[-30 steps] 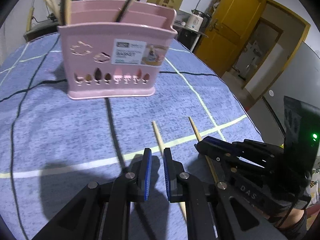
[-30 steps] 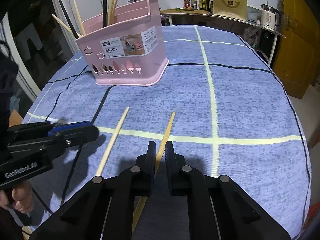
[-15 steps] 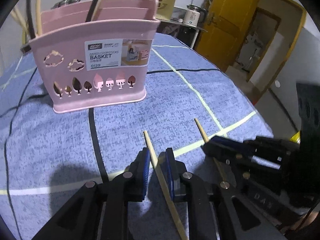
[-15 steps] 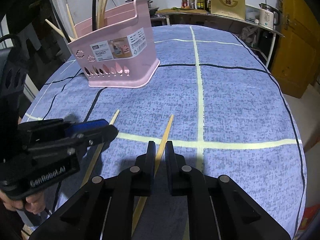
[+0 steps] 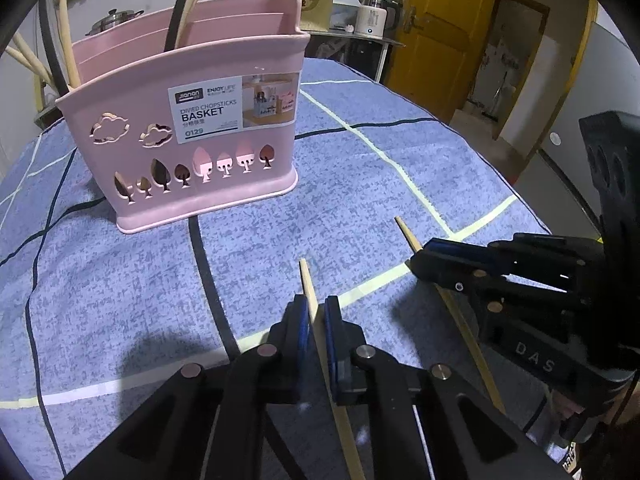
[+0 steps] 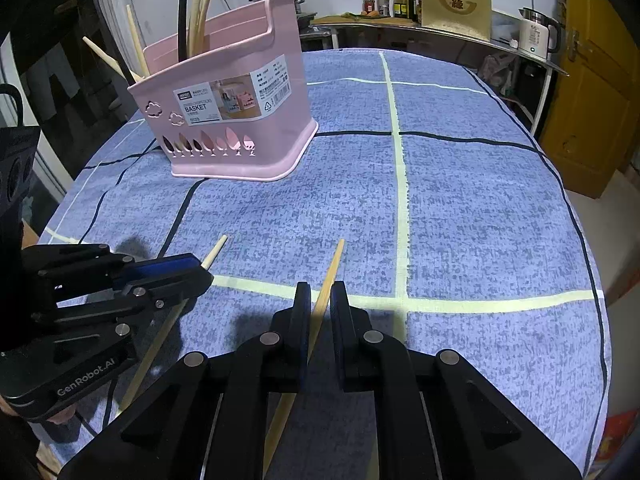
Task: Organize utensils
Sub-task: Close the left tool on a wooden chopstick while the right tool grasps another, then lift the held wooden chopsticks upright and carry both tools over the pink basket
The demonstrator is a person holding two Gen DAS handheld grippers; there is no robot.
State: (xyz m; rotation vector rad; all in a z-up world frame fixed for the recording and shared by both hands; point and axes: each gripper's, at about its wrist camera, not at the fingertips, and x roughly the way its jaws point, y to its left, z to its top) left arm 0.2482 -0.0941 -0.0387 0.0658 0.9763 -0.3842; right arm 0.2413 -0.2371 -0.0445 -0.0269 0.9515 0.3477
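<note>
1. Right now I hold one chopstick in each claw. My left gripper (image 5: 316, 312) has just been closing, and its blue pads now pinch the left chopstick (image 5: 310, 284) partway along its length, the tapered tip poking out ahead of the jaws.
2. My right gripper (image 6: 320, 300) is pressed together on the right chopstick (image 6: 332, 268) in the same way, tip forward, the long tail running back under the fingers.
3. Both sticks point roughly toward the pink basket (image 5: 192, 128), which stands upright on the blue checked tablecloth (image 6: 460, 208), well apart from my claws and farther up the table.
4. The basket already holds several chopsticks (image 6: 200, 4) leaning out of its back compartments; I cannot tell which divisions are free.
5. I judge the step in hand to be the pick-up: both grips look made, and neither stick has gone to the basket yet. Whether the tails have left the cloth I cannot tell.
6. Next I would raise both claws, carry them over the basket rim, and tip each stick toward upright so that it drops into a compartment instead of catching on the front wall.
7. The risk, as I see it, is a thin round stick swivelling between the pads, so the tilt should be slow and the two claws kept apart.
</note>
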